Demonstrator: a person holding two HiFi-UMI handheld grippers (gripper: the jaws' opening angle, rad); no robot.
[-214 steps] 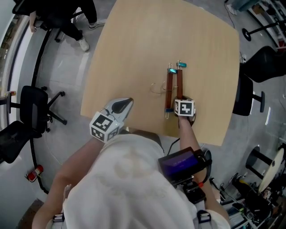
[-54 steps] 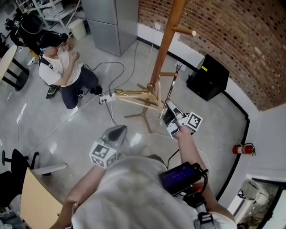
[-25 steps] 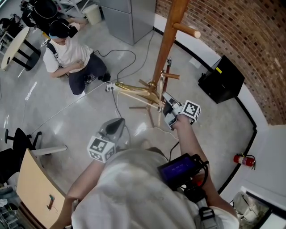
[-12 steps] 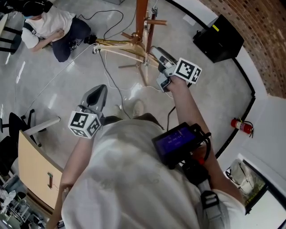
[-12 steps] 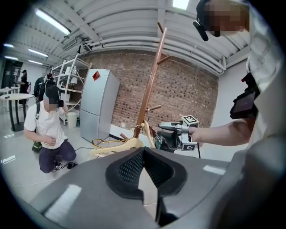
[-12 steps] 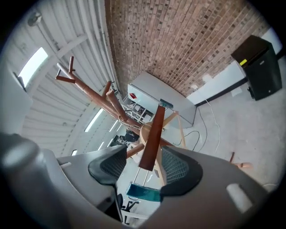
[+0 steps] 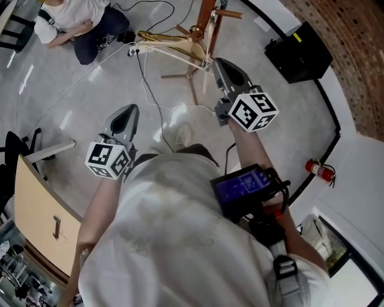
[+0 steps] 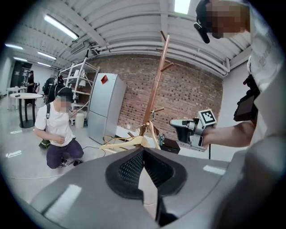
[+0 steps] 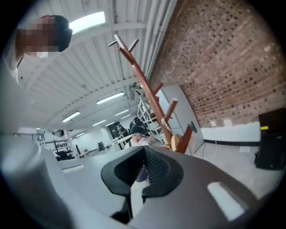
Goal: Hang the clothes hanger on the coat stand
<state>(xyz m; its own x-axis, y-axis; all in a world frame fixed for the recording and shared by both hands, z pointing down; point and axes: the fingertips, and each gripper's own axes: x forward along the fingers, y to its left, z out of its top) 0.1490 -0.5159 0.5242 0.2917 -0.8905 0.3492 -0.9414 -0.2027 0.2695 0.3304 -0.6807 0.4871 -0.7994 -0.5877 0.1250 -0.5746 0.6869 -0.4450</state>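
Observation:
The brown clothes hanger (image 7: pixel 210 33) with teal clips hangs from a low peg of the wooden coat stand (image 7: pixel 206 9) at the top of the head view. No gripper touches it. My right gripper (image 7: pixel 219 63) is just short of the stand. Its jaws have just been closing, stand shut, and hold nothing. In the right gripper view (image 9: pixel 144 154) the hanger (image 9: pixel 185 136) hangs beside the stand's post (image 9: pixel 143 85). My left gripper (image 7: pixel 128 111) hovers lower left, shut and empty. Its own view (image 8: pixel 143 154) shows the stand (image 8: pixel 156 80), the hanger (image 8: pixel 156 132) and the right gripper (image 8: pixel 185 129).
A person (image 7: pixel 72 18) sits on the floor left of the stand. Cables (image 7: pixel 144 66) trail across the floor. A black box (image 7: pixel 300 51) stands by the brick wall, with a fire extinguisher (image 7: pixel 318 171) to the right. A wooden table (image 7: pixel 36 210) is at the left and a fridge (image 8: pixel 105 107) behind.
My right gripper has let go of the hanger, drawn back from the stand, risen, rolled its marker cube upward and shut its jaws. The left gripper shifted a little.

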